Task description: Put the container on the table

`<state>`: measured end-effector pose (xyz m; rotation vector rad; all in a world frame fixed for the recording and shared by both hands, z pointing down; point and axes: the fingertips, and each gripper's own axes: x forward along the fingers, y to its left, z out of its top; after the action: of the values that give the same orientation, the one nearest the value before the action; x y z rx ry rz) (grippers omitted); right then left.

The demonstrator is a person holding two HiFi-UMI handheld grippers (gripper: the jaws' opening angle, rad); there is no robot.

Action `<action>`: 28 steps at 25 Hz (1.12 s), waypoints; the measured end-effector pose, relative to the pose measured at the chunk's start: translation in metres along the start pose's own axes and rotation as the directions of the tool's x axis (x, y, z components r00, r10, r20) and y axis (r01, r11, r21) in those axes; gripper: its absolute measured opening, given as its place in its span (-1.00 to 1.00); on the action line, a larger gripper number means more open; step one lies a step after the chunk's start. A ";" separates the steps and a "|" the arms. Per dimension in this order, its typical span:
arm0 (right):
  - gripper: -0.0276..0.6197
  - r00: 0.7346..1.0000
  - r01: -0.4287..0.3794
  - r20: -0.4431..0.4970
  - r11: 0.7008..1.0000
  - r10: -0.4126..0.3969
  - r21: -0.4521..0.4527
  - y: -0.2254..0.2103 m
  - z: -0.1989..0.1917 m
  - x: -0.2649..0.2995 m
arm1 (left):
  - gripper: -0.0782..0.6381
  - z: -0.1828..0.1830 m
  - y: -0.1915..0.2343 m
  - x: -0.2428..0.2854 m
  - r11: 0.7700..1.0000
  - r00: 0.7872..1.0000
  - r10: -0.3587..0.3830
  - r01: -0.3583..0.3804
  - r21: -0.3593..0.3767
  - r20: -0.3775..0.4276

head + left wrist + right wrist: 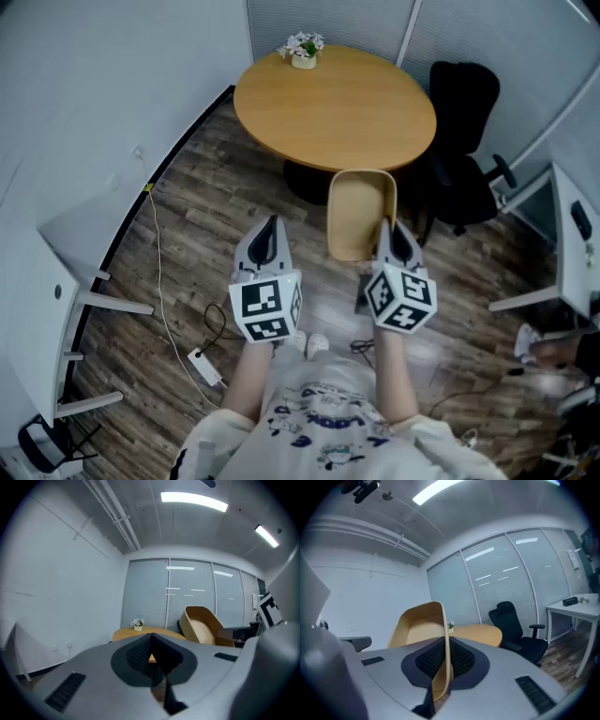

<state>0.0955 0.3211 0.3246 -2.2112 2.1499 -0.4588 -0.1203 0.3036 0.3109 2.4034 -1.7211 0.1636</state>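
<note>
A tan wooden container point(360, 212), an open rounded tray, hangs in the air just short of the round wooden table point(356, 117). My right gripper point(386, 228) is shut on the container's near right wall point(446, 663), which runs up between the two pads. The container point(201, 626) also shows at the right of the left gripper view, tilted on edge. My left gripper point(271, 228) is level with the right one, to the left of the container, shut with nothing in it. In the left gripper view its jaws point(151, 649) meet.
A small white pot of flowers point(303, 50) stands at the table's far edge. A black office chair point(466, 141) is right of the table. White desks point(574, 246) stand at the right, a white shelf point(66, 281) at the left. Cables and a power strip point(205, 367) lie on the wood floor.
</note>
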 end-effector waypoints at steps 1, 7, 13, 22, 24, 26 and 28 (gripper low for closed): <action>-0.86 1.000 0.000 0.002 1.000 0.000 -0.001 0.000 0.000 0.001 | -0.77 0.000 0.000 0.001 1.000 1.000 -0.001 0.001 0.000 0.000; -0.86 1.000 -0.005 0.004 1.000 0.005 -0.007 -0.004 0.000 0.007 | -0.77 -0.001 -0.004 0.010 1.000 1.000 -0.007 0.007 0.004 -0.003; -0.86 1.000 -0.009 -0.001 1.000 0.009 0.007 -0.010 -0.002 0.011 | -0.77 -0.001 -0.011 0.017 1.000 1.000 -0.015 0.015 0.007 -0.006; -0.86 0.999 -0.032 -0.011 0.999 0.033 0.023 -0.023 -0.001 0.026 | -0.77 -0.004 -0.023 0.028 1.000 1.000 0.005 -0.005 0.002 -0.010; -0.86 0.999 -0.034 -0.019 0.999 0.035 0.027 -0.027 -0.003 0.028 | -0.77 -0.006 -0.023 0.030 1.000 1.000 0.016 -0.016 -0.003 -0.012; -0.86 0.999 -0.035 -0.025 0.999 0.036 0.031 -0.031 -0.006 0.029 | -0.77 -0.008 -0.023 0.031 1.000 1.000 0.024 -0.024 -0.005 -0.010; -0.86 0.999 -0.034 -0.030 0.999 0.035 0.035 -0.033 -0.009 0.032 | -0.77 -0.008 -0.023 0.033 1.000 1.000 0.029 -0.029 0.000 -0.008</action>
<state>0.1256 0.2926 0.3469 -2.1593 2.1741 -0.5276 -0.0881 0.2817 0.3236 2.3756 -1.7529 0.1766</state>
